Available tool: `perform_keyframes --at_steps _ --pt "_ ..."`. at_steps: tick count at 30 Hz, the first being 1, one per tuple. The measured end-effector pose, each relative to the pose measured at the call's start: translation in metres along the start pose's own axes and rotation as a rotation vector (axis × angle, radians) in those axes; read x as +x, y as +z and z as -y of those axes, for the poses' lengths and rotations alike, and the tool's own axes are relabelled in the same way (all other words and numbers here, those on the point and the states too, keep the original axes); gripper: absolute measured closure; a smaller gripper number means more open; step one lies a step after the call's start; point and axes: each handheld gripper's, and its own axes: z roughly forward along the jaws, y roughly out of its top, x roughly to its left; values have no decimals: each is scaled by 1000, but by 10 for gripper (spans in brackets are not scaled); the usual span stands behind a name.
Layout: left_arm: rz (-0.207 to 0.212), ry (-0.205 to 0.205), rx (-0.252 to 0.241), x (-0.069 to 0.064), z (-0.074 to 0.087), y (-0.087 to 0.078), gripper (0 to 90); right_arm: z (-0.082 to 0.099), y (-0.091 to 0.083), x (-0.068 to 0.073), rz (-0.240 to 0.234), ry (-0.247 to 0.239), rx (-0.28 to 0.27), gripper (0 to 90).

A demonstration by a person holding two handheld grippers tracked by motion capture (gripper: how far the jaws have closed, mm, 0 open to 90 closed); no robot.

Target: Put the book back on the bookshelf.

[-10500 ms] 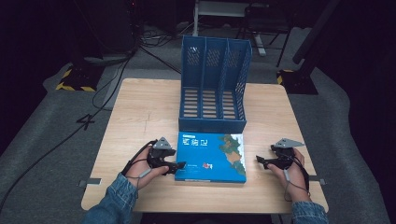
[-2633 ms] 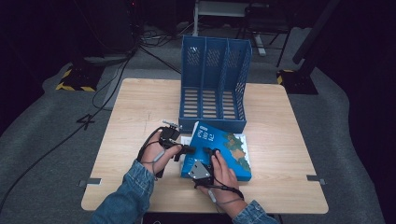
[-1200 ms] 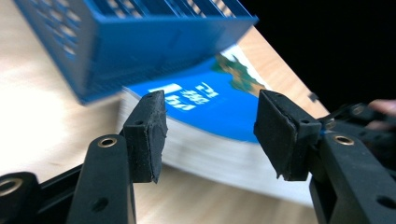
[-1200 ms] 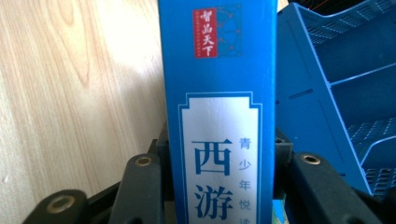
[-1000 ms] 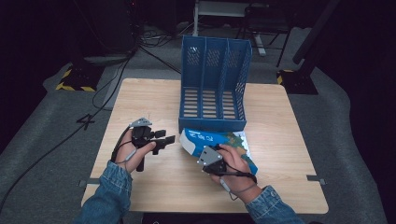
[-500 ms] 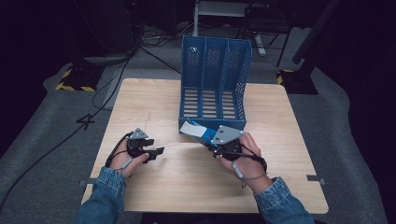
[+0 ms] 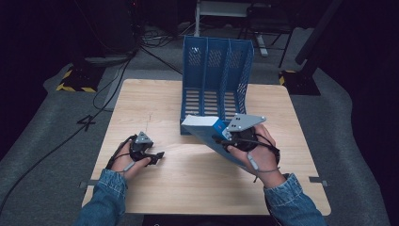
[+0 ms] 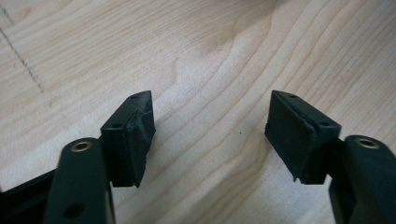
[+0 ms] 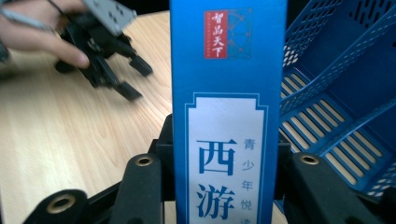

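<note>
The right tongs (image 9: 224,163) are clamped across the spine of the blue book (image 9: 228,107), their black jaws pressing on it from both sides, and in the last half second they have lifted and turned it, so that it no longer lies flat but stands tilted in the air, its upper end raised toward the front edge of the blue file rack (image 7: 217,84). The left tongs (image 8: 212,135), which a couple of seconds ago were at the book beside the right hand, have drawn back to the person's left and now hover low over the bare tabletop (image 8: 224,51) with jaws spread wide and nothing between them. That suggests the handover is done and the book is carried by one hand alone, lined up for sliding upright into one of the rack's compartments; which slot is meant cannot yet be told. The book is a thick hardback-looking volume with a glossy blue spine, a white label panel printed with blue characters and a small red square mark near the top. The rack is rigid blue plastic, with three tall compartments, slotted floors and perforated side walls. The tabletop is pale wood with a clear wavy grain, matte and smooth.
</note>
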Motion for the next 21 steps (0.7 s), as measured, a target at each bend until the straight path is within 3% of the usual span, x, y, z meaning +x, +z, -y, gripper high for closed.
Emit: perform_keyframes --at_steps 2,9,13,21 --pt "-10 21 -7 0 0 2 317 -2 -3 -3 -13 24 -15 618" --pt "-28 -16 -2 4 0 3 233 -5 -12 -13 -54 106 -78 619" --pt "-35 -7 8 3 -1 4 205 -6 -16 -17 -73 138 -110 618" --pt "-40 -5 9 4 -2 5 185 -13 -24 -25 -62 176 -163 618"
